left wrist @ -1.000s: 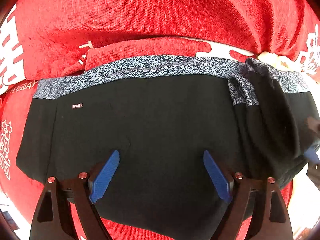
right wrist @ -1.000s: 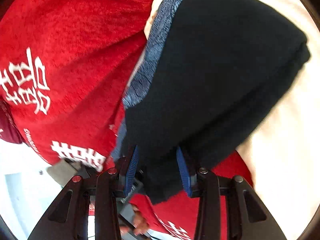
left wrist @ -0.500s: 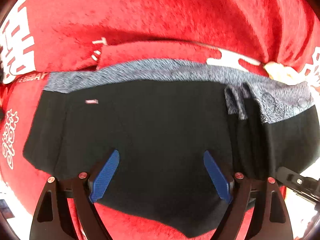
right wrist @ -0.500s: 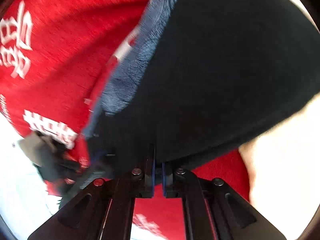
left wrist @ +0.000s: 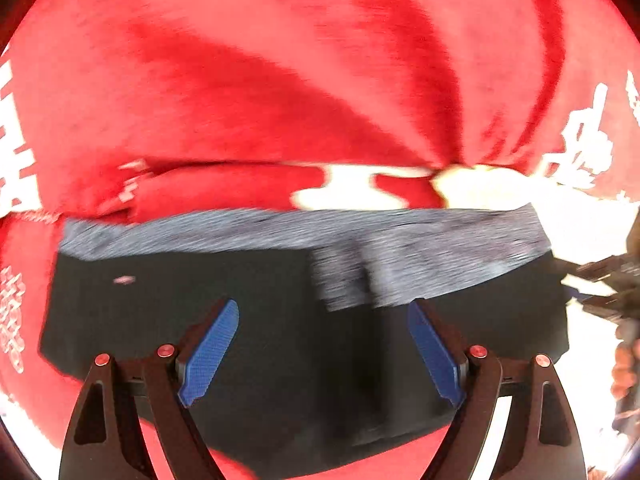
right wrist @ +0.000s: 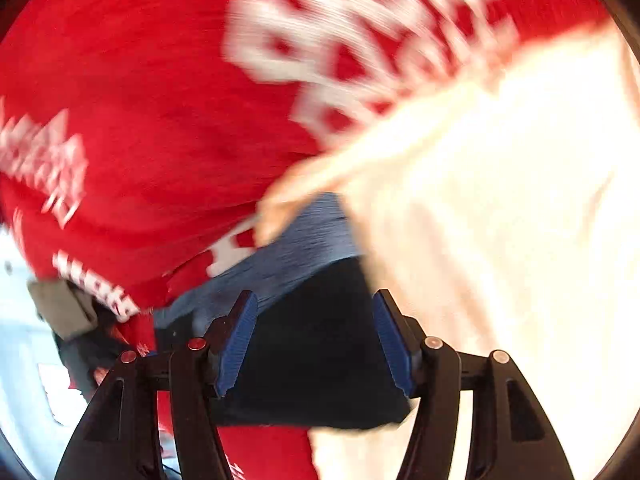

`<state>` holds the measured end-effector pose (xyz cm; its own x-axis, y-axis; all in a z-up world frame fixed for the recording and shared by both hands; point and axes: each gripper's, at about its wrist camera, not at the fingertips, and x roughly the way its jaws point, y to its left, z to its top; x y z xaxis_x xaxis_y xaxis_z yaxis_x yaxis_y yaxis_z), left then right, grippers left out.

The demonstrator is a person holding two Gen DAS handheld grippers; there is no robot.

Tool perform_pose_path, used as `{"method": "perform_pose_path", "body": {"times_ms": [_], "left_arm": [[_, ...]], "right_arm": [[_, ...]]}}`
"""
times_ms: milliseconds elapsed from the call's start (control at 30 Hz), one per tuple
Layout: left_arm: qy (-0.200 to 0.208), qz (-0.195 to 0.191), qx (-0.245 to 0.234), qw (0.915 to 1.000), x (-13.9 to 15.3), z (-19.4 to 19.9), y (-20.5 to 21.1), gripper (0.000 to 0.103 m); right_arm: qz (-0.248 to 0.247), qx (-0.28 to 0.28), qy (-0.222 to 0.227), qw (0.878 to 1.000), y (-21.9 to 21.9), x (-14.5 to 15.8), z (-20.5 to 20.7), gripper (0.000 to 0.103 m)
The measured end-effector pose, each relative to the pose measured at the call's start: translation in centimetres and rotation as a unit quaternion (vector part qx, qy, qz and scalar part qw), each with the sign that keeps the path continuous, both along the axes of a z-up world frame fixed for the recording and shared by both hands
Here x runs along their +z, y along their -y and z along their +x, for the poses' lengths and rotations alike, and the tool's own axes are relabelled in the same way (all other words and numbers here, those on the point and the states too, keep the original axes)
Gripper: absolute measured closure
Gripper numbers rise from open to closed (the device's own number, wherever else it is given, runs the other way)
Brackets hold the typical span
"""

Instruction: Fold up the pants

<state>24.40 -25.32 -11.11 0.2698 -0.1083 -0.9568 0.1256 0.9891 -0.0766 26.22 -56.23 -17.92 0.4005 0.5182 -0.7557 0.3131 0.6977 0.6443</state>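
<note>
The black pants [left wrist: 260,320] with a blue-grey patterned waistband [left wrist: 240,228] lie folded on the red blanket [left wrist: 280,80]. My left gripper [left wrist: 324,350] is open just above the black cloth, holding nothing. In the right wrist view my right gripper [right wrist: 314,340] is open over the right end of the pants [right wrist: 312,360], with the waistband [right wrist: 288,256] beyond its fingers. The right gripper [left wrist: 600,284] shows at the right edge of the left wrist view. Both views are blurred.
The red blanket with white lettering [right wrist: 360,40] covers the surface behind the pants. A cream cloth [right wrist: 500,240] lies to the right of the pants. A person's hand [left wrist: 624,364] is at the far right.
My right gripper was shut on the pants' edge half a second ago and has opened, letting the cloth go. The folded flap now lies flat. Both cameras have pulled back a little.
</note>
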Motion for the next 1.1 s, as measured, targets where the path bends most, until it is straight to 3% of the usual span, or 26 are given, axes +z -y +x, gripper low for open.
{"method": "perform_pose_path", "body": {"times_ms": [133, 200, 267, 300, 333, 433, 467, 500, 633, 700, 800, 900, 1000, 1100], "left_arm": [[-0.003, -0.021, -0.031, 0.9993, -0.7, 0.3, 4.3, 0.016], [0.0, -0.013, -0.044, 0.9989, -1.5, 0.3, 5.6, 0.016], [-0.021, 0.029, -0.042, 0.9985, -3.8, 0.3, 5.6, 0.016], [-0.033, 0.033, -0.039, 0.9981, -4.8, 0.3, 5.3, 0.015], [-0.041, 0.037, -0.032, 0.998, -5.7, 0.2, 4.7, 0.002], [-0.059, 0.001, 0.003, 0.9982, -6.7, 0.2, 2.3, 0.0], [-0.06, 0.007, 0.002, 0.9982, -6.5, 0.2, 2.1, 0.0], [-0.057, 0.021, -0.004, 0.9982, -6.2, 0.1, 2.0, 0.0], [-0.057, 0.039, -0.007, 0.9976, -5.4, -0.6, 0.8, 0.0], [-0.064, 0.032, 0.01, 0.9974, -5.0, -1.3, -0.8, 0.0], [-0.063, 0.033, 0.031, 0.997, -4.2, -2.2, -2.9, 0.0], [-0.055, 0.061, 0.035, 0.996, -3.5, -3.3, -4.7, 0.0], [-0.053, 0.068, 0.042, 0.9954, -3.2, -4.4, -6.4, 0.0], [-0.058, 0.067, 0.051, 0.9948, -3.0, -5.4, -8.2, 0.0]], "right_arm": [[0.092, 0.004, -0.053, 0.994, -0.5, -4.8, 1.1, 0.062], [0.111, -0.005, -0.052, 0.992, -0.7, -4.4, 0.9, 0.07], [0.114, 0.014, -0.036, 0.993, -1.5, -2.8, 0.8, 0.073], [0.103, 0.03, -0.026, 0.994, -2.0, -1.9, 1.1, 0.074], [0.089, 0.039, -0.02, 0.995, -2.4, -1.2, 1.0, 0.074], [-0.006, 0.056, -0.029, 0.998, -3.5, -0.3, 1.0, 0.074], [-0.076, 0.066, -0.043, 0.994, -4.1, -0.9, 1.1, 0.074], [-0.095, 0.068, -0.047, 0.992, -4.3, -1.6, 1.1, 0.069], [-0.08, 0.023, -0.048, 0.995, -3.4, -2.3, 0.0, 0.056], [-0.097, 0.017, -0.056, 0.994, -3.0, -1.7, -1.1, 0.049], [-0.126, 0.019, -0.058, 0.99, -3.4, 0.0, -2.7, 0.048], [-0.165, 0.029, -0.048, 0.985, -3.5, 2.0, -3.3, 0.048], [-0.203, 0.039, -0.016, 0.978, -5.2, 4.2, -4.0, 0.048], [-0.209, 0.063, 0.022, 0.976, -8.0, 5.8, -4.5, 0.048]]}}
